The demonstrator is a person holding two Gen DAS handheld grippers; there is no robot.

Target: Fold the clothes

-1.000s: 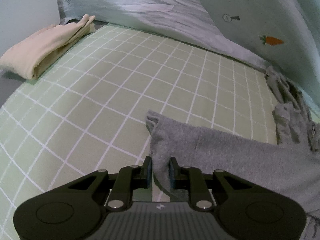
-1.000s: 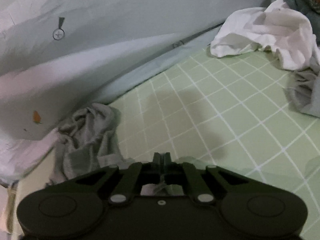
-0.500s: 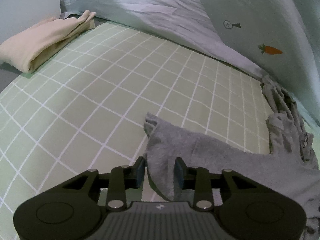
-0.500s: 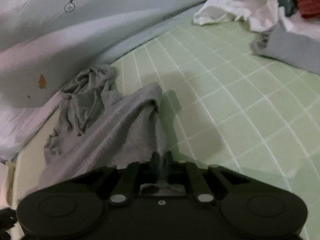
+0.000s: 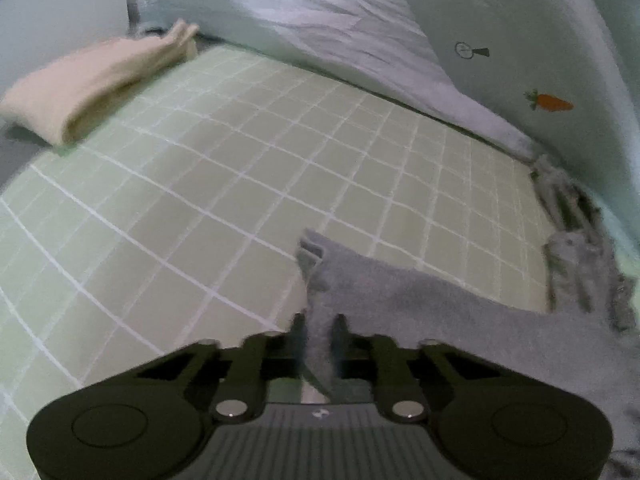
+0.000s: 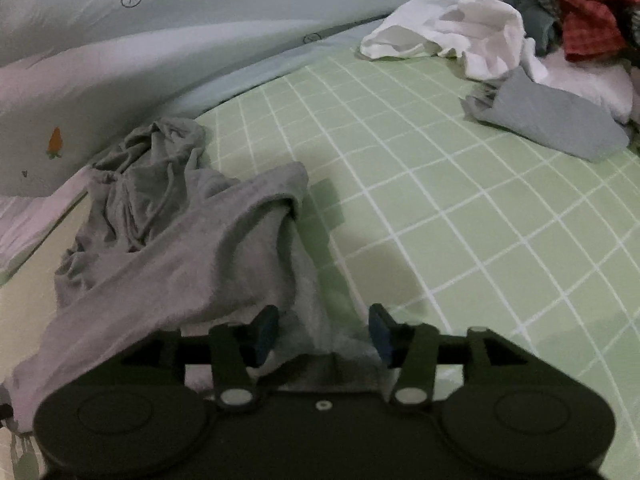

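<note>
While I watch both wrist feeds, the grey garment [image 5: 460, 320] lies across the green checked sheet [image 5: 240, 184], with one end bunched at about ten o'clock in the right view, against the pale quilt [image 6: 200, 60], and two leg-like ends reaching toward my tongs. My left gripper [image 5: 319, 330] has its fingers drawn close on a narrow end of the cloth, which runs from between them up toward twelve o'clock and then spreads off toward three o'clock. I read that as a pinch, though blur at the tips keeps me from swearing to the contact. My right gripper [image 6: 323, 332] stands with its fingers spread wide; grey fabric lies in the gap between them, and neither blue pad [image 6: 266, 334] is pressing it.

From the right tongs the long axis of the garment runs from six o'clock up to ten o'clock. The spread gripper sits right over the loose end, so it is the nearer one for any move on that side. Whether that end has just been laid down or is about to be taken up, I cannot judge.

A folded cream cloth [image 5: 92, 84] rests at ten o'clock in the left view, and a heap of unsorted clothes [image 6: 520, 40] at two o'clock in the right.
</note>
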